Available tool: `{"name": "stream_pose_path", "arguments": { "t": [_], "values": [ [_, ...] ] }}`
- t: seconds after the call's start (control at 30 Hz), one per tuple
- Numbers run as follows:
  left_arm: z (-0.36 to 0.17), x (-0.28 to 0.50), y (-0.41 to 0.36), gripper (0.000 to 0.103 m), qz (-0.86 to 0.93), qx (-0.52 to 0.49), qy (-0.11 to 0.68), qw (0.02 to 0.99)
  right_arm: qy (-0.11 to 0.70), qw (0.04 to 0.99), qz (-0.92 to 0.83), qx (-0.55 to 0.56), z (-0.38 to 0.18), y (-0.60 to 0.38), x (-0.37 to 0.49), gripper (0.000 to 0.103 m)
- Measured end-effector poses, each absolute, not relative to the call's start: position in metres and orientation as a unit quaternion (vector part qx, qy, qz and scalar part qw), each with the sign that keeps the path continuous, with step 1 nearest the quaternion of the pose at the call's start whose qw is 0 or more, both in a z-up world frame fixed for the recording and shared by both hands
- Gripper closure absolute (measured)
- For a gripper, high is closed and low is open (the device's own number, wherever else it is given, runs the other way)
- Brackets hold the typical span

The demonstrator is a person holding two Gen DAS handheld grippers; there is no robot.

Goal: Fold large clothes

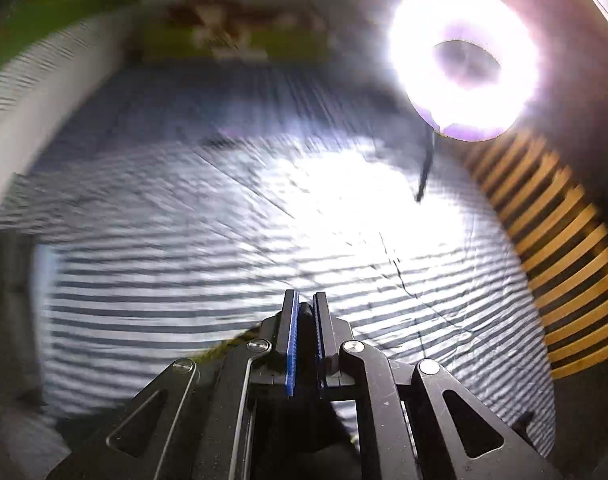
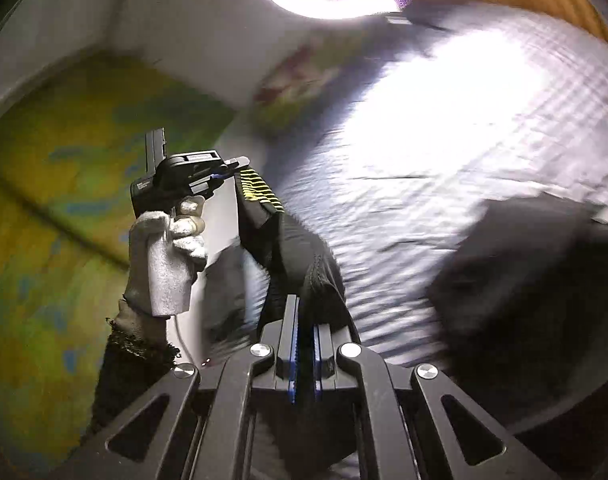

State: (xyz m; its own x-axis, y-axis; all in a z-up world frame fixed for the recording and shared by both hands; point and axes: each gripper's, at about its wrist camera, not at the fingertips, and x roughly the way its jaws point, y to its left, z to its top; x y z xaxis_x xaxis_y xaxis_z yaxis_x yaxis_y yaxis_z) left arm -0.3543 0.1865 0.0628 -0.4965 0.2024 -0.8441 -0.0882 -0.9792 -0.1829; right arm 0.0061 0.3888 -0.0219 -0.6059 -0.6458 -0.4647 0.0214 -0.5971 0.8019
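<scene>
A black garment (image 2: 296,248) with a yellow-striped patch (image 2: 260,192) hangs stretched between my two grippers above a bed. In the right wrist view my right gripper (image 2: 304,312) is shut on its near end. My left gripper (image 2: 234,168), held by a grey-gloved hand (image 2: 164,248), is shut on the striped end up and to the left. In the left wrist view my left gripper (image 1: 305,300) shows a dark sliver of the garment (image 1: 305,314) pinched between its blue pads. A yellowish edge of the cloth (image 1: 220,350) trails under the left finger. Both views are motion-blurred.
A blue-and-white striped bedsheet (image 1: 184,260) spreads below, lit by a bright ring light (image 1: 519,80). Wooden slats (image 1: 563,260) border the bed on the right. A dark heap of cloth (image 2: 523,280) lies on the sheet (image 2: 423,160). A green-yellow patterned surface (image 2: 64,160) lies to the left.
</scene>
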Motion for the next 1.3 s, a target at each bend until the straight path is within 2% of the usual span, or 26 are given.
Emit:
{"name": "stream_pose_path", "arguments": {
  "t": [0.1,0.2,0.3,0.43,0.5,0.6,0.73,0.8,0.87,0.93,1.07,1.1,1.17,1.3],
  "values": [
    [0.004,-0.384,0.245,0.093,0.838,-0.535,-0.05,0.098,-0.389,0.143,-0.816,0.403,-0.056,0.418,-0.001,0.098],
    [-0.035,-0.398,0.292,0.079,0.809,-0.572,-0.038,0.127,-0.394,0.104,-0.81,0.422,-0.083,0.442,-0.01,0.093],
    [-0.033,-0.399,0.293,0.074,0.815,-0.563,-0.026,0.136,-0.397,0.103,-0.814,0.412,-0.078,0.459,-0.015,0.09],
    [-0.015,-0.383,0.256,0.073,0.832,-0.537,-0.012,0.139,-0.367,0.092,-0.826,0.418,-0.074,0.452,-0.012,0.089],
    [-0.023,-0.379,0.245,0.07,0.829,-0.537,0.005,0.153,-0.367,0.093,-0.825,0.419,-0.077,0.454,-0.01,0.088],
    [-0.047,-0.375,0.24,0.069,0.826,-0.541,0.037,0.154,-0.385,0.109,-0.816,0.417,-0.083,0.464,-0.005,0.086],
    [-0.07,-0.37,0.261,0.059,0.821,-0.537,0.06,0.185,-0.444,0.155,-0.785,0.403,-0.09,0.469,-0.003,0.081],
    [-0.083,-0.366,0.275,0.058,0.818,-0.535,0.095,0.189,-0.459,0.162,-0.779,0.395,-0.091,0.472,-0.002,0.08],
    [-0.098,-0.366,0.282,0.075,0.811,-0.544,0.112,0.184,-0.448,0.155,-0.79,0.389,-0.086,0.471,-0.001,0.079],
    [-0.098,-0.366,0.281,0.102,0.817,-0.536,0.107,0.183,-0.424,0.15,-0.809,0.379,-0.077,0.467,0.003,0.079],
    [-0.093,-0.381,0.266,0.101,0.822,-0.536,0.084,0.173,-0.418,0.19,-0.811,0.362,-0.071,0.462,0.005,0.074],
    [-0.092,-0.385,0.265,0.102,0.825,-0.534,0.087,0.163,-0.421,0.192,-0.809,0.363,-0.071,0.46,0.004,0.071],
    [-0.091,-0.395,0.259,0.102,0.829,-0.534,0.079,0.149,-0.416,0.185,-0.81,0.369,-0.072,0.459,0.001,0.07],
    [-0.09,-0.423,0.253,0.101,0.832,-0.538,0.037,0.13,-0.32,0.093,-0.858,0.392,-0.069,0.447,-0.005,0.07]
  ]
}}
